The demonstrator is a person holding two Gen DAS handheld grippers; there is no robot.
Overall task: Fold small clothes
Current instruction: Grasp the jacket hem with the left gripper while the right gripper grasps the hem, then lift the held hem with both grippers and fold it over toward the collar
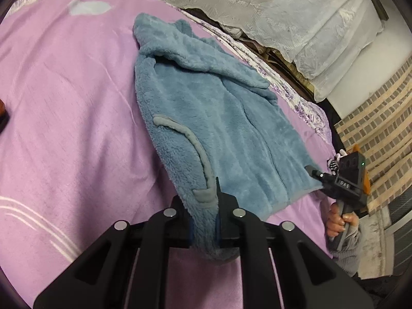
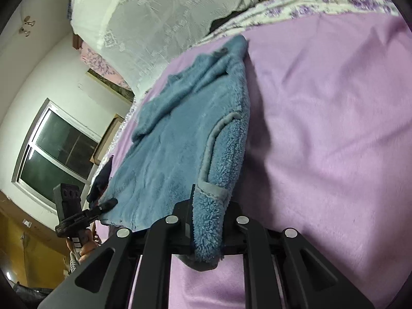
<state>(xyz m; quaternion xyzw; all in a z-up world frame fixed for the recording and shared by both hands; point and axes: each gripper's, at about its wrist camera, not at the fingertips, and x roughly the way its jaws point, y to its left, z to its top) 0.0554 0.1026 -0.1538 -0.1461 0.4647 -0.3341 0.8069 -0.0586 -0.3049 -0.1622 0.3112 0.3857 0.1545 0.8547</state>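
A small blue fleece hooded jacket (image 1: 206,108) lies front up on the purple bedspread (image 1: 64,103), hood at the far end. My left gripper (image 1: 204,221) is shut on the jacket's near hem corner by a grey-trimmed pocket. My right gripper (image 2: 207,229) is shut on the other hem corner of the jacket (image 2: 175,149), also beside a grey-trimmed pocket. Each gripper shows in the other's view: the right one (image 1: 312,172) at the jacket's right hem, the left one (image 2: 109,203) at its left hem. Both corners are lifted slightly off the bed.
A white lace cover (image 1: 283,13) drapes over furniture beyond the bed. A floral sheet edge (image 1: 296,95) borders the bedspread. A patterned floor mat (image 1: 381,118) lies to the right. A window (image 2: 56,154) is in the wall on the left.
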